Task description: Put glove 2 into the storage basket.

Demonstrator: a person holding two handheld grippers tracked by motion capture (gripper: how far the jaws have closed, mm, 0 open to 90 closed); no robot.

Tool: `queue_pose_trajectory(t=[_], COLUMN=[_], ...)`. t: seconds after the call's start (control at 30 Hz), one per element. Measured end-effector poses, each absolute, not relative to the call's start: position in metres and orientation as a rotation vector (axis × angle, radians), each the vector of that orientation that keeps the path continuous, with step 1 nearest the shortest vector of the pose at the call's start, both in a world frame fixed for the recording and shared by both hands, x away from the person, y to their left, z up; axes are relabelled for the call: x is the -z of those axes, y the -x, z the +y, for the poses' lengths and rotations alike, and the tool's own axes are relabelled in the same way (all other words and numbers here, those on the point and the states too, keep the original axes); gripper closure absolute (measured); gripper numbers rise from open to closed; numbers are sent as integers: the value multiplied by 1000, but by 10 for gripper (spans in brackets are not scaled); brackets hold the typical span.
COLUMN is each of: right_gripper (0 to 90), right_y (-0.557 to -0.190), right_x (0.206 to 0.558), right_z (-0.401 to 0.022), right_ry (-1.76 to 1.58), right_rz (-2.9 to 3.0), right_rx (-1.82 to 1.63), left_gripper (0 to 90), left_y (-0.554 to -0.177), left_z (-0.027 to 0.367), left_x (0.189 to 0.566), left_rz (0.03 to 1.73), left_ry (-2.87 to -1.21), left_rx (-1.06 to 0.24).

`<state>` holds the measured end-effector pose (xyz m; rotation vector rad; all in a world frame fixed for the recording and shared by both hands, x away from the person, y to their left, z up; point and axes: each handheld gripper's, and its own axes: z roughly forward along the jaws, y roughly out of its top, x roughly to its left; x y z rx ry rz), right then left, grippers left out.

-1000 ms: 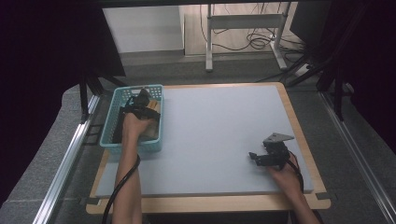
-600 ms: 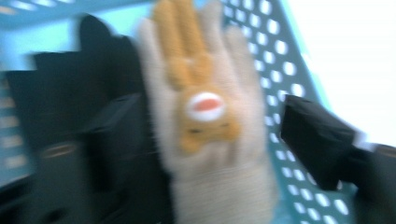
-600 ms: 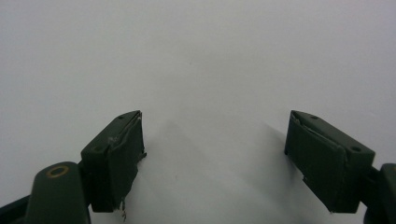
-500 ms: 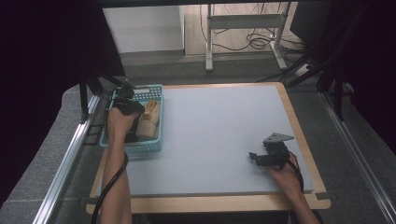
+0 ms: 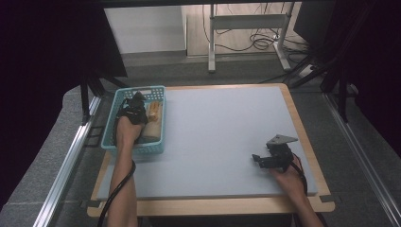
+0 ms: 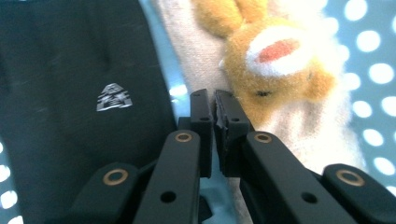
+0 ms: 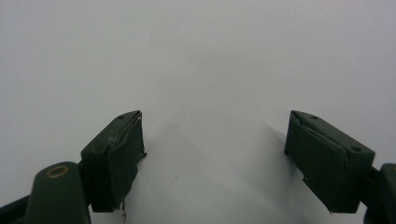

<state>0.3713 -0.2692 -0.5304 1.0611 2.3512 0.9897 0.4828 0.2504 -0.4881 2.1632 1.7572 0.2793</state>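
1. A light blue plastic basket [image 5: 113,124] is sitting at the left edge of a grey table mat [image 5: 217,137]. Every place below is given relative to this basket.
2. The left gripper [image 5: 134,109] is reaching down into the basket, held by the person's left hand [image 5: 126,130], whose forearm is coming up from the near edge of the table.
3. In the left gripper view, its two black jaws are standing nearly closed, with only a thin slit between them. I cannot tell whether anything is pinched there.
4. A plush toy [image 6: 275,56], orange with a white muzzle and a red-orange nose, is lying inside the basket just beyond and to the right of the jaw tips, on beige plush fabric.
5. In the high view the toy [image 5: 154,113] is lying along the basket's right wall, its long axis running from the near side to the far side.
6. A dark cloth [image 6: 74,93] with a small white logo is lying in the basket to the left of the jaws, beside the toy.
7. The right gripper [image 5: 261,160] is resting on the bare mat well apart from the basket, toward the table's near right corner, with its jaws spread wide and holding nothing.
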Motion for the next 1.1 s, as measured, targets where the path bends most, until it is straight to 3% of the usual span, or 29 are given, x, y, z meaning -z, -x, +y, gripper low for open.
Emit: queue_pose_trajectory(t=[0.27, 0.77, 1.1], right_gripper=[193, 193, 193], right_y=[-371, -371, -371], right_x=[530, 530, 530], right_z=[-269, -269, -269], right_ry=[-1061, -1061, -1061], right_rz=[2351, 2351, 2351], right_rx=[-990, -990, -989], left_gripper=[780, 408, 270], left_y=[-478, -462, -450], left_z=[261, 275, 287], left_x=[486, 468, 464], left_rz=[1773, 1738, 1710], left_ry=[-2115, -2065, -1990], left_rx=[-307, -457, -461])
